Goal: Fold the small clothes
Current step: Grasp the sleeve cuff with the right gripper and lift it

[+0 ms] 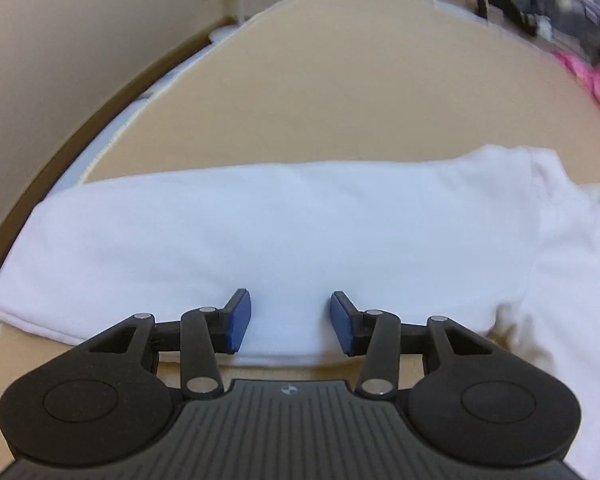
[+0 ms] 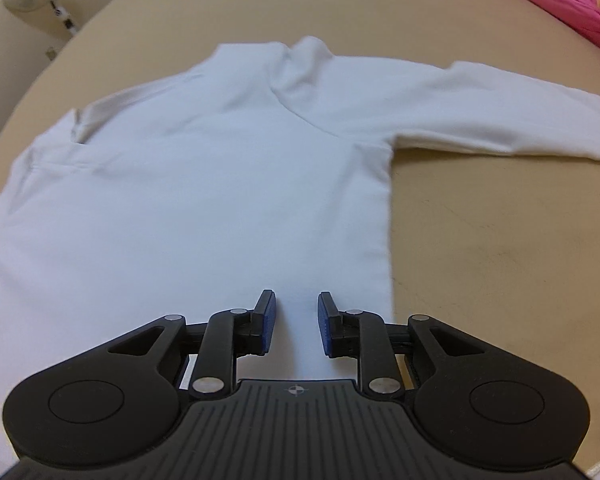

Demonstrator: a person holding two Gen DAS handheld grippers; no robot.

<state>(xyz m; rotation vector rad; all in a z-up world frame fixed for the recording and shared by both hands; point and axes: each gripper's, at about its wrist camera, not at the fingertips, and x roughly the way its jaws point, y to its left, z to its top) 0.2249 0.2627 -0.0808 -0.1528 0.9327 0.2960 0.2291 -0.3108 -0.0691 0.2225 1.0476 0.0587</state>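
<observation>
Both wrist views sit low and close over the white shirt [image 1: 300, 240] — the left faces across its folded body, the right looks from hem towards collar; they share it.

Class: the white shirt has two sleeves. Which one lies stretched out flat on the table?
The sleeve reaching right, straight and flat. The other sleeve at left is folded onto the body.
</observation>
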